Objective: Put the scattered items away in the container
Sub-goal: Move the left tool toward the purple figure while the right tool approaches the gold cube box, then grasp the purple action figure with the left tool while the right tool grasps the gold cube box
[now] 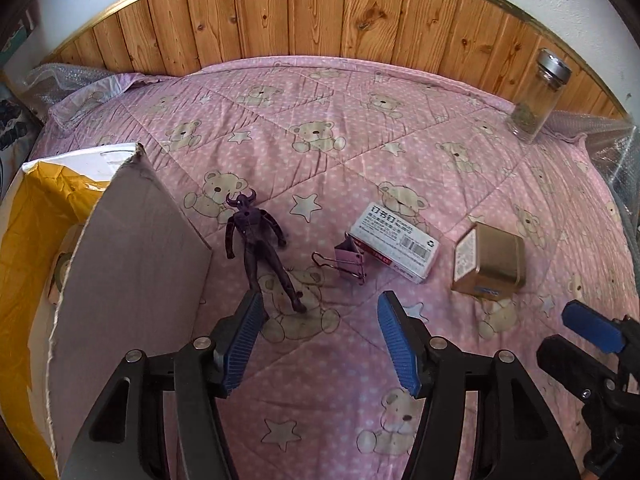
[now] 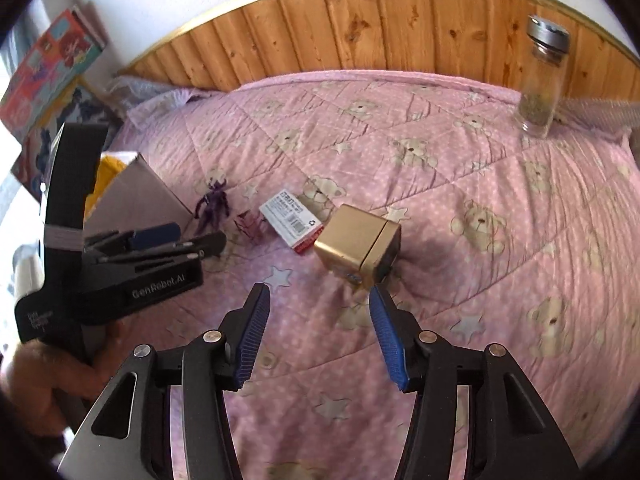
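Cardboard box [image 1: 132, 248] open, tape roll [image 1: 60, 276] inside

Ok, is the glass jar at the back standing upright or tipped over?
Upright. The glass jar stands on its base on the pink quilt near the wooden panel, silver lid on top, some dark material settled at the bottom.

Both wrist cameras look forward and down along their fingers over the pink quilt [image 1: 400, 152], facing the wooden wall panel [image 1: 320, 12]. The left sits nearer the cardboard box [image 1: 132, 248]; both share the gold tin [image 2: 360, 244].
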{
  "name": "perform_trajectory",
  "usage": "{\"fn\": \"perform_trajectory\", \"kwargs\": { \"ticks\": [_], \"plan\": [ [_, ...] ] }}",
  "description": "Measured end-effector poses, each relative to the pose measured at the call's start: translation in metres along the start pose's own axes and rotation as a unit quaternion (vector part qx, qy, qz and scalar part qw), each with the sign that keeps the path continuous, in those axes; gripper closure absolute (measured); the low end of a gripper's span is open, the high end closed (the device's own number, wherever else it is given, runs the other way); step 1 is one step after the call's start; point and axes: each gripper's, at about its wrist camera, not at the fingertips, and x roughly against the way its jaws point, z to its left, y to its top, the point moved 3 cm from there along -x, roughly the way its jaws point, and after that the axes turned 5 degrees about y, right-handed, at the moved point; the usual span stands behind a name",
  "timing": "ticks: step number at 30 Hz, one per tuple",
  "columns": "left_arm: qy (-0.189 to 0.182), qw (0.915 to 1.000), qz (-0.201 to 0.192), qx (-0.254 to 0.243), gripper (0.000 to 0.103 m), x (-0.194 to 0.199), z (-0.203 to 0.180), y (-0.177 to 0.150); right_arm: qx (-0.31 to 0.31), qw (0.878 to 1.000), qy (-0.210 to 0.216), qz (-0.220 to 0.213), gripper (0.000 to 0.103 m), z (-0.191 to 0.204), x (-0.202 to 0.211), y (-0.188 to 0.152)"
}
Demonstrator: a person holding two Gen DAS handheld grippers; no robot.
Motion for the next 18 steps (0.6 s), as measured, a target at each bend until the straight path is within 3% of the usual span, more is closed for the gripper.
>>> {"fn": "perform_trajectory", "kwargs": {
  "ticks": [5, 9, 12, 16, 18],
  "plan": [
    [0.051, 0.9985, -0.013, 0.011, 0.042, -0.026, 0.001, 0.006, 0.135, 0.990, -0.006, 0.043, 0.047, -0.006, -0.022, 0.013],
    [0.066, 0.9976, -0.015, 0.017, 0.040, -0.045, 0.007, 0.009, 0.212, 0.975, -0.007, 0.065, 0.045, -0.008, -0.037, 0.021],
    [0.059, 0.9981, -0.006, 0.018, 0.040, -0.059, 0.010, 0.011, 0.246, 0.966, -0.004, 0.079, 0.045, -0.013, -0.050, 0.028],
    [0.027, 0.9991, -0.013, 0.030, 0.039, -0.065, 0.015, 0.017, 0.258, 0.961, 0.032, 0.097, 0.044, -0.016, -0.068, 0.035],
    [0.015, 0.9992, -0.019, 0.032, 0.053, -0.065, 0.018, 0.019, 0.253, 0.961, 0.042, 0.105, 0.044, -0.019, -0.079, 0.035]
  ]
}}
